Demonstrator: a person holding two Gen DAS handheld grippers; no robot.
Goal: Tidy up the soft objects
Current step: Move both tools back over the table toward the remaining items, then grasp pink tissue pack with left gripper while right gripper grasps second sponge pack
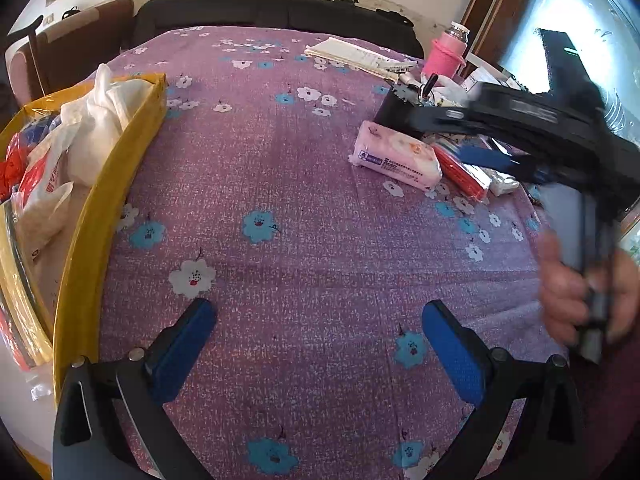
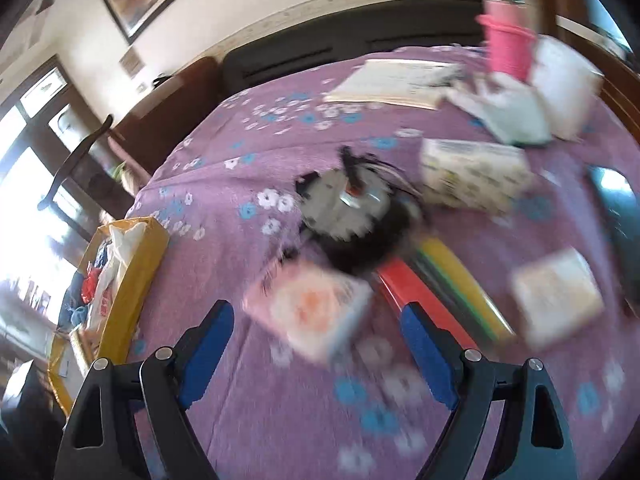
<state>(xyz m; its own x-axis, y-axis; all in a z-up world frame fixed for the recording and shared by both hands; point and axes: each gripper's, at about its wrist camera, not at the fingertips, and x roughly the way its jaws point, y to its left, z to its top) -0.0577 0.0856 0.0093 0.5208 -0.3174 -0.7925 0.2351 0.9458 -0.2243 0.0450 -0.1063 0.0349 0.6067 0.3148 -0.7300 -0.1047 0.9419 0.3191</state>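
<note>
The pink tissue pack [image 1: 396, 156] lies on the purple flowered bedspread [image 1: 304, 208], touching a red packet [image 1: 460, 172]. My right hand-held gripper [image 2: 316, 340] hovers over it, jaws spread, empty. My left hand-held gripper [image 1: 318, 340], likewise agape, faces bare cloth beside the yellow box [image 1: 116, 184] of bags.

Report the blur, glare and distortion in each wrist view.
Left wrist view: mostly sharp, fisheye-bent purple floral tablecloth, only the right gripper smeared, window glare top right. Right wrist view: motion-blurred throughout, pink tissue pack soft, window blown out at left.
</note>
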